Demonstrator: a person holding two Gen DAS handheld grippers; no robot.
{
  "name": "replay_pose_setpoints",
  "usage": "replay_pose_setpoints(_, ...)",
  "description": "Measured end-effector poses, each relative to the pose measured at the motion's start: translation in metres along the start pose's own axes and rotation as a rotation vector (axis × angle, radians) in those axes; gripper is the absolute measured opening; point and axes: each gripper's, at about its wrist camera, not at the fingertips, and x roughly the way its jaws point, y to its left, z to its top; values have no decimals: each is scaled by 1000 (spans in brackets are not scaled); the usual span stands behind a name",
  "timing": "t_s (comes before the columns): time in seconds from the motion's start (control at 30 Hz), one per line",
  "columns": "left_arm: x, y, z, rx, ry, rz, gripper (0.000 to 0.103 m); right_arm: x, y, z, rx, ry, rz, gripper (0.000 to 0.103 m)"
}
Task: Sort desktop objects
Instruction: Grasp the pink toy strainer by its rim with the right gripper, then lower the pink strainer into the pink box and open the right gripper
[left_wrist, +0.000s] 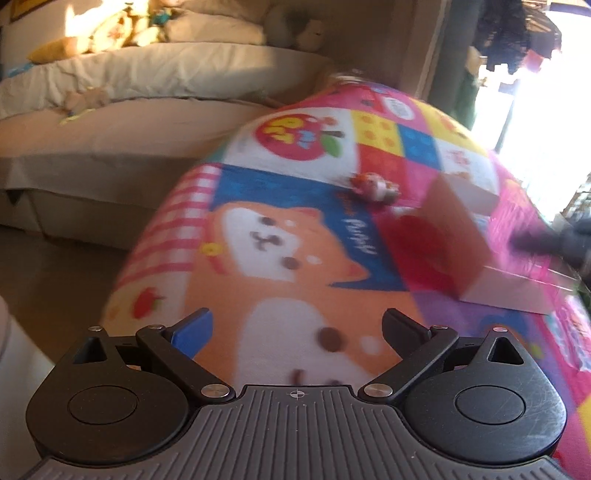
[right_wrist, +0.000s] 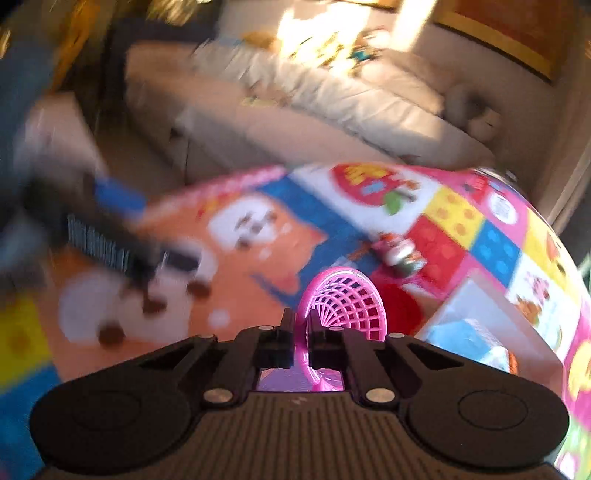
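Left gripper (left_wrist: 297, 332) spread wide, nothing between its fingers, poised over patterned cloth (left_wrist: 280, 229) printed with orange dog and word "PUPPY" — other lettering too blurred to read. Right gripper (right_wrist: 300, 334) clamped on rim of pink mesh basket (right_wrist: 345, 301), held above the cloth. Small toy figure (left_wrist: 375, 188) lying on the cloth just beside open white box (left_wrist: 476, 236) — toy markings illegible.
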Motion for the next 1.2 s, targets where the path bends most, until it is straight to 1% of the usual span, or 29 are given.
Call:
replay_pose_setpoints(0.13, 5, -25, -3, 40, 28, -101, 101, -48, -79, 13, 266, -86, -18, 6)
replay_pose_setpoints(0.23, 13, -50, -5, 87, 53, -153, 101, -64, -135, 9, 444, -141, -30, 6)
replay_pose_setpoints(0.33, 22, -73, -7, 127, 83, -190, 101, -51, -172, 2, 570, -168, -36, 6)
replay_pose_setpoints(0.5, 29, -93, -10, 175, 104, -211, 101, 14, -204, -7, 709, -180, -25, 6)
replay_pose_setpoints(0.6, 34, -93, -9, 178, 120, -193, 101, 46, -212, -19, 751, -200, -70, 6)
replay_pose_setpoints(0.67, 40, -91, -9, 179, 133, -173, 101, 61, -217, -30, 786, -181, -98, 6)
replay_pose_setpoints(0.73, 44, -90, -8, 179, 143, -159, 101, 67, -218, -39, 787, -161, -105, 6)
replay_pose_setpoints(0.97, 52, -99, -7, 192, 159, -149, 101, 59, -217, -58, 768, -101, -133, 8)
replay_pose_setpoints(1.03, 53, -102, -8, 204, 163, -142, 101, 54, -218, -63, 762, -80, -154, 12)
replay_pose_setpoints(1.1, 53, -104, -8, 214, 165, -134, 101, 47, -218, -71, 763, -53, -174, 12)
replay_pose_setpoints(1.17, 55, -105, -8, 223, 164, -123, 101, 38, -216, -77, 746, -29, -199, 18)
replay_pose_setpoints(1.2, 55, -106, -8, 229, 161, -116, 101, 33, -215, -80, 730, -15, -210, 24)
